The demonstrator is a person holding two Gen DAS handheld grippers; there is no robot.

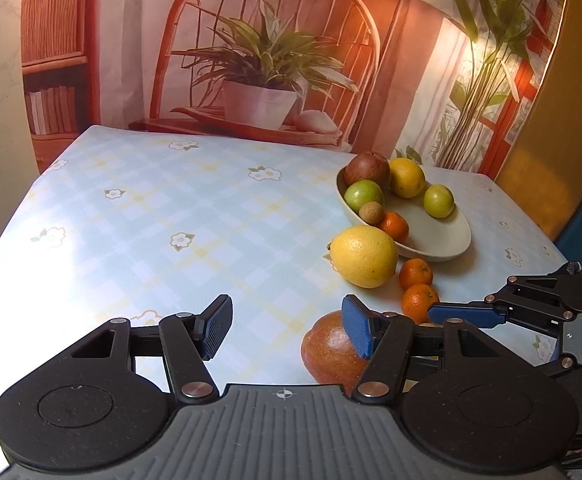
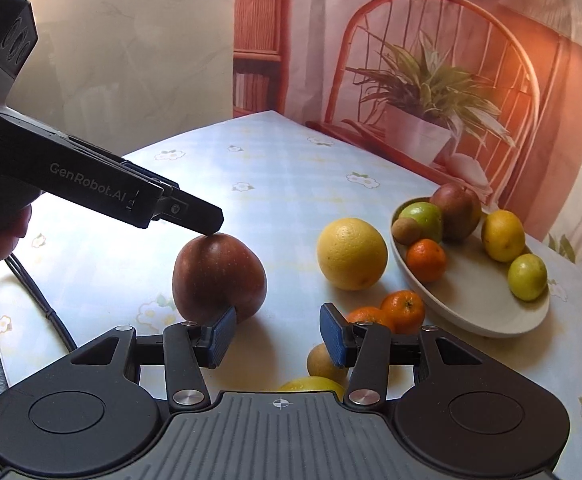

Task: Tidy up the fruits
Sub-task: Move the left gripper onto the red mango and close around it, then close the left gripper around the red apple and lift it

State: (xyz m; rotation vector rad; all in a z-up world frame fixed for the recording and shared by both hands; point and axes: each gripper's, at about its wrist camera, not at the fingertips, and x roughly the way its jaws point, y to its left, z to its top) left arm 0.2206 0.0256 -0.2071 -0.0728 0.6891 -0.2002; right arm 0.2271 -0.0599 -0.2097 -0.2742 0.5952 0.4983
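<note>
Oval bowl (image 2: 491,320) ahead and to the right of the right gripper (image 2: 277,338), holding six fruits: a reddish-brown fruit (image 2: 457,212), a green apple (image 2: 423,218), a small brown fruit (image 2: 405,230), a tangerine (image 2: 426,260), a yellow citrus (image 2: 503,235) and a small green fruit (image 2: 528,277). On the checked tablecloth (image 2: 275,184) outside the bowl: a large yellow grapefruit (image 2: 351,254), two tangerines (image 2: 403,310) just beside the right gripper's right finger, and a red apple (image 2: 219,276) ahead of its left finger. Right gripper: fingers spread, holding nothing. Left gripper (image 1: 287,330): fingers spread, empty, with the red apple (image 1: 331,348) near its right finger and not between the jaws.
</note>
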